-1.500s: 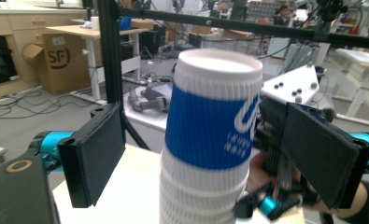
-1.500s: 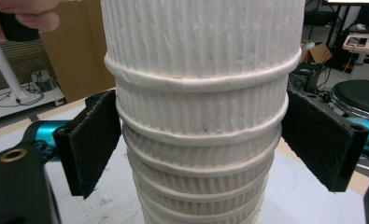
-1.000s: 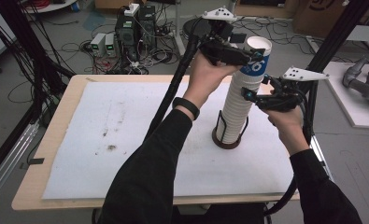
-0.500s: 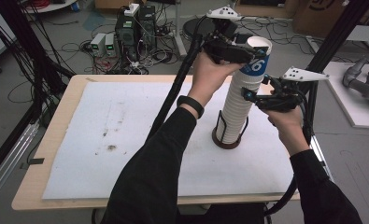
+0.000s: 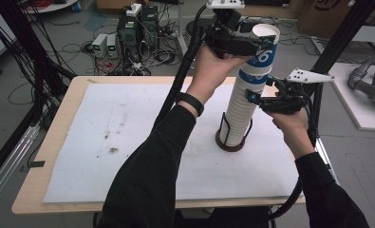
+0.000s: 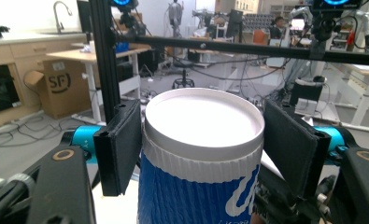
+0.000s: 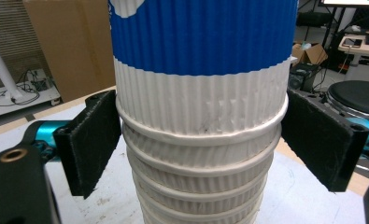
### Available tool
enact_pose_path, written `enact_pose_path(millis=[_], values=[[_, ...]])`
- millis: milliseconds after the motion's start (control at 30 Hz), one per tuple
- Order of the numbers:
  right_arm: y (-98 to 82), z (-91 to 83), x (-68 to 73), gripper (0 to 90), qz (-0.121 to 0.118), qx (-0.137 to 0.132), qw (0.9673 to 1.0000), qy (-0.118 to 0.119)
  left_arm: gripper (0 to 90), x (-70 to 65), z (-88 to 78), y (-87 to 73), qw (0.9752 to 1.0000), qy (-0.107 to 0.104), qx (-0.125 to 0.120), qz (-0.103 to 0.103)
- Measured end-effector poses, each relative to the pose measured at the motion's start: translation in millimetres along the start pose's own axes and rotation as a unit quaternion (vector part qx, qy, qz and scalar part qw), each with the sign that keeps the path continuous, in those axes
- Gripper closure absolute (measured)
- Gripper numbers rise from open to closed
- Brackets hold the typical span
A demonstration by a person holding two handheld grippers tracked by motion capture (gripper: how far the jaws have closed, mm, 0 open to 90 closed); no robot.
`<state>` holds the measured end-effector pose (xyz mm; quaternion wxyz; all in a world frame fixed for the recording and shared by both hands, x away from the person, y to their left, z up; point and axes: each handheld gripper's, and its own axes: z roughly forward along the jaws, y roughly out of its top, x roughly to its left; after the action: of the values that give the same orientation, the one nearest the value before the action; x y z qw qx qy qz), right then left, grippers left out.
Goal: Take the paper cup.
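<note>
Up close, left fingers [image 6: 201,149] clench the top cup [image 6: 201,140]; right fingers [image 7: 201,140] clasp the stack [image 7: 201,158], whose holder [image 5: 232,142] shows from above.

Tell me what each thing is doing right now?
Top cup: upright, squeezed by the left gripper, whose jaws have just closed.
Cup stack: upright in its holder, right gripper jaws pressing its sides.
Table: bare and stained.

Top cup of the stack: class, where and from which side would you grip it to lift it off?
Grip the top cup just under its rolled rim, one claw pad on each opposite side, coming in level. The rim stops slipping, and the left claw already sits so.
</note>
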<state>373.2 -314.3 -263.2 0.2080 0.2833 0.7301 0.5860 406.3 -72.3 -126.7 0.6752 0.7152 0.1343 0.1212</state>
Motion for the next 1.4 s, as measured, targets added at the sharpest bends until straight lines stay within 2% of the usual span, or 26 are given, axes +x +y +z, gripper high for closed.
enact_pose_path(millis=[300, 500, 600, 1033, 1100, 1400], values=[[0.0, 0.1, 0.2, 13.5, 0.000, 0.000, 1.0000, 0.000, 30.6, -1.6, -15.2, 14.1, 0.9992, 0.008, -0.037, 0.008], [-0.7, -0.2, -0.4, 13.5, 0.001, -0.002, 1.0000, 0.001, 30.7, -1.4, -31.4, 22.1, 0.9974, 0.016, -0.069, 0.015], [-0.6, 0.4, -0.2, 13.5, -0.002, -0.002, 1.0000, 0.000, 30.7, -0.7, -39.7, 25.2, 0.9967, 0.017, -0.078, 0.016], [-1.2, -0.6, 0.5, 13.5, 0.001, -0.002, 1.0000, 0.001, 30.7, -5.7, -79.7, 28.8, 0.9974, 0.011, -0.068, 0.022], [-1.5, -0.8, 0.5, 13.5, 0.000, -0.004, 1.0000, 0.000, 30.7, -7.1, -87.2, 27.0, 0.9973, 0.011, -0.070, 0.021], [-2.2, -1.4, 0.8, 13.5, 0.001, -0.004, 1.0000, 0.000, 30.6, -20.0, -117.7, 9.1, 0.9985, 0.015, -0.046, 0.025]])
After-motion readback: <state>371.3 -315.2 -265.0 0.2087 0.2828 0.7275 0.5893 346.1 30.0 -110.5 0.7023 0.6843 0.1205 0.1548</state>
